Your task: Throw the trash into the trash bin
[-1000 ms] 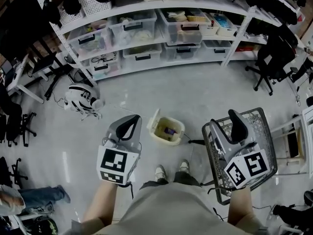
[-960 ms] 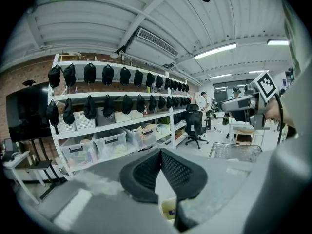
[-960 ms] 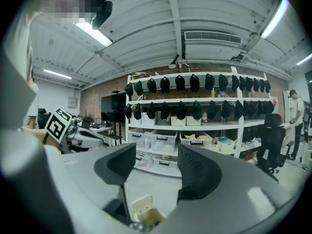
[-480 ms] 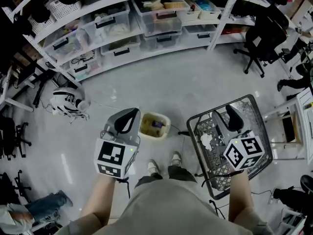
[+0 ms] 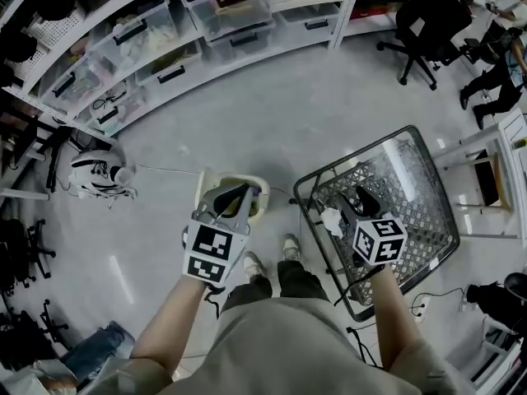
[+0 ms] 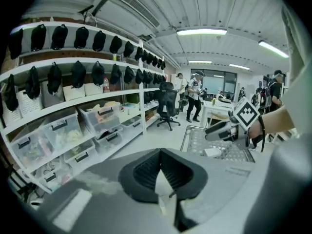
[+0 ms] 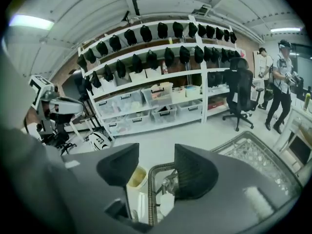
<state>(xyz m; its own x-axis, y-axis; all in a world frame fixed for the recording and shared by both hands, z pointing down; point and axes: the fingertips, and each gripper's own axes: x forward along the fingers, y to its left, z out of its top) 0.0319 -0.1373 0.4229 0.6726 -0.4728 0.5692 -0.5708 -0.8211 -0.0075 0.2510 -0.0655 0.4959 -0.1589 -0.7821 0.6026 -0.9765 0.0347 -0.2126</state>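
**Right jaws open above the basket, left jaws closed over the bin**

In the right gripper view, the 2 jaws of the right gripper (image 7: 157, 152) stand apart. They have just been closing a little, and nothing is pressed between them. Through the gap, lower in the frame, the white crumpled trash (image 7: 166, 201) lies inside the wire basket (image 7: 258, 155). It is close to the right jaw but not gripped by it. The trash bin (image 7: 136, 177) shows past the basket's rim, under the left jaw.

In the head view the right gripper (image 5: 356, 197) sits right of centre, above the wire basket (image 5: 412, 179). The white crumpled trash (image 5: 332, 220) lies on the mesh just left of the jaws, near the basket's left rim.

In the left gripper view, the 2 jaws of the left gripper (image 6: 160, 152) meet tip to tip, closed on nothing. The head view shows the left gripper (image 5: 233, 196) left of centre, over the trash bin (image 5: 204, 189). The bin stands on the floor (image 5: 272, 130), near the basket's left corner but not touching it.

Shelves (image 5: 165, 48) with clear storage boxes curve along the top of the frame. An office chair (image 5: 428, 15) stands at the upper right.
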